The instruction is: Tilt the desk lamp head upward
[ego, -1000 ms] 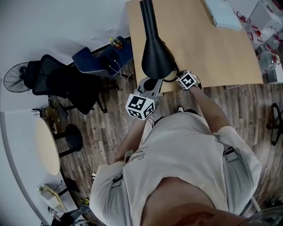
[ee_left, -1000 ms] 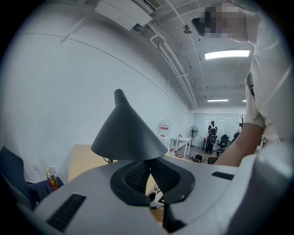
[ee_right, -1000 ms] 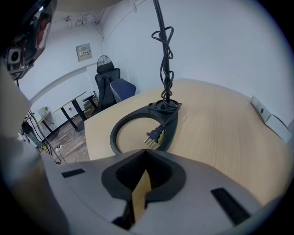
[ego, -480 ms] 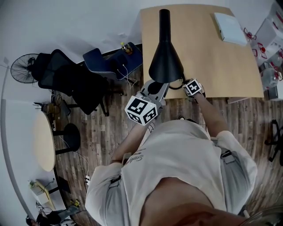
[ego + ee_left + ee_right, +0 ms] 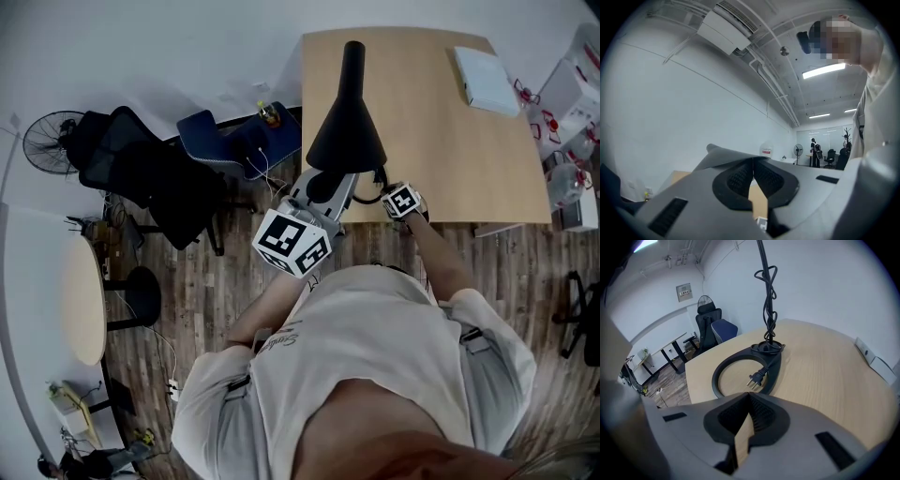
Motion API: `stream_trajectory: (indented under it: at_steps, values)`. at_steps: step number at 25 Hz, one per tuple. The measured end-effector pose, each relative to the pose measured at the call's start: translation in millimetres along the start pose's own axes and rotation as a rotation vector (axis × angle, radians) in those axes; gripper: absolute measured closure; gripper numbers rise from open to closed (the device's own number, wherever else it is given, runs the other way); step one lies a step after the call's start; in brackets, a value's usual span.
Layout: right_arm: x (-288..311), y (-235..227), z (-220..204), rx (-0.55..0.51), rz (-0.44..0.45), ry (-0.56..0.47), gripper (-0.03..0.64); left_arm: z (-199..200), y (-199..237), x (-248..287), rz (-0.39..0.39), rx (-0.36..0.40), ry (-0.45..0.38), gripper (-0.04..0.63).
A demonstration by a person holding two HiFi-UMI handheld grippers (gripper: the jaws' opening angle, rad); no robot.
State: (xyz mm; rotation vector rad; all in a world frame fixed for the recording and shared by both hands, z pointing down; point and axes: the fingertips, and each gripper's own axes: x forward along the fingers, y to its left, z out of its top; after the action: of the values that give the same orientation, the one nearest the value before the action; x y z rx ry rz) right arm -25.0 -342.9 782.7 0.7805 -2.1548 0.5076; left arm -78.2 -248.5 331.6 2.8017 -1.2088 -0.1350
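Both pressed together: left claw (image 5: 753, 161), right claw (image 5: 749, 397) | lamp head (image 5: 345, 131) long axis runs across desk (image 5: 450, 141), wide end by claws.

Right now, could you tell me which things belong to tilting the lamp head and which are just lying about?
Job: lamp head, ring base, plug, left tongs, right tongs, both shut and empty.
Lying about: white box, office chair, floor fan, round table.

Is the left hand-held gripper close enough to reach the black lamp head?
Probably yes: the left hand-held gripper sits right beside the lamp head, nothing between them. Its jaws are shut, so it could only nudge.
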Motion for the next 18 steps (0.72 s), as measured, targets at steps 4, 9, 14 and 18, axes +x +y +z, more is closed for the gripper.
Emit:
stream_trajectory:
  at_steps: [4, 9, 14, 18]
  values:
    - [-1, 0, 0, -0.005, 0.0, 0.002, 0.621, 22, 0, 0, 0.009, 0.022, -0.031, 0.58]
    - [-1, -1, -3, 0.003, 0.0, 0.0, 0.621, 40, -2, 6, -0.007, 0.035, -0.047, 0.58]
    - [-1, 0, -1, -0.026, -0.005, 0.018, 0.621, 56, -1, 10, -0.007, 0.057, -0.059, 0.58]
    - [-1, 1, -1, -0.049, -0.008, 0.036, 0.621, 71, 1, 16, -0.013, 0.09, -0.072, 0.58]
